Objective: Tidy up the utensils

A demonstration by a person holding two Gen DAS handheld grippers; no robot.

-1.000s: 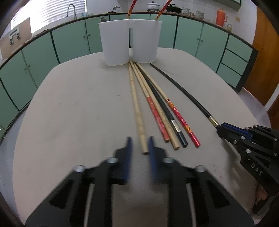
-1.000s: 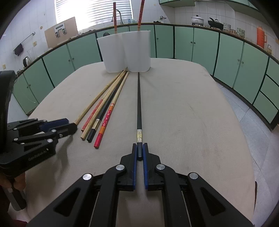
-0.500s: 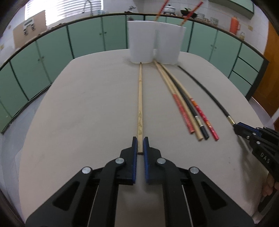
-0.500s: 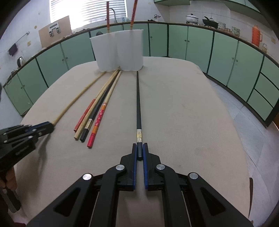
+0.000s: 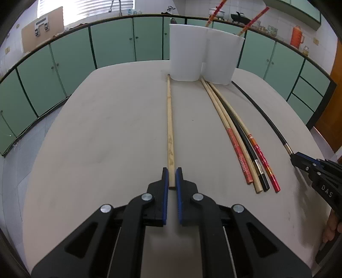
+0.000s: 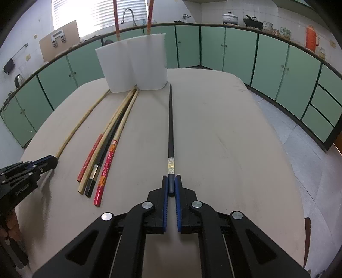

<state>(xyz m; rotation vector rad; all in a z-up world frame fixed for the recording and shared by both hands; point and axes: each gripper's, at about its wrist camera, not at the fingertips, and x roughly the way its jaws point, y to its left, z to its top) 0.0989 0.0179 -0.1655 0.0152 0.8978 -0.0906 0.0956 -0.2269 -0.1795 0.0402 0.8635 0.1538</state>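
Observation:
My left gripper [image 5: 171, 172] is shut on the near end of a plain bamboo chopstick [image 5: 169, 119], which lies on the table and points at the white two-part holder [image 5: 203, 55]. My right gripper [image 6: 171, 180] is shut on the butt of a black chopstick [image 6: 170, 119] with a pale band, also lying flat toward the holder [image 6: 132, 62]. Between them lie several loose chopsticks [image 5: 241, 141] [image 6: 104, 154]: red-handled, plain and black ones. Two red-ended chopsticks [image 5: 252, 20] stand in the holder. Each gripper shows at the edge of the other's view [image 5: 297, 158] [image 6: 52, 161].
The beige round table [image 5: 106, 139] drops off to a tiled floor on all sides. Green cabinets [image 6: 235, 49] ring the room, with pots and an orange flask [image 6: 311, 36] on the counter. A hand [image 6: 10, 224] holds the left tool's handle.
My left gripper has closed on the bamboo chopstick's end and swung it leftward, away from the bundle, so it now lies apart and straight toward the holder. The right gripper has kept still.

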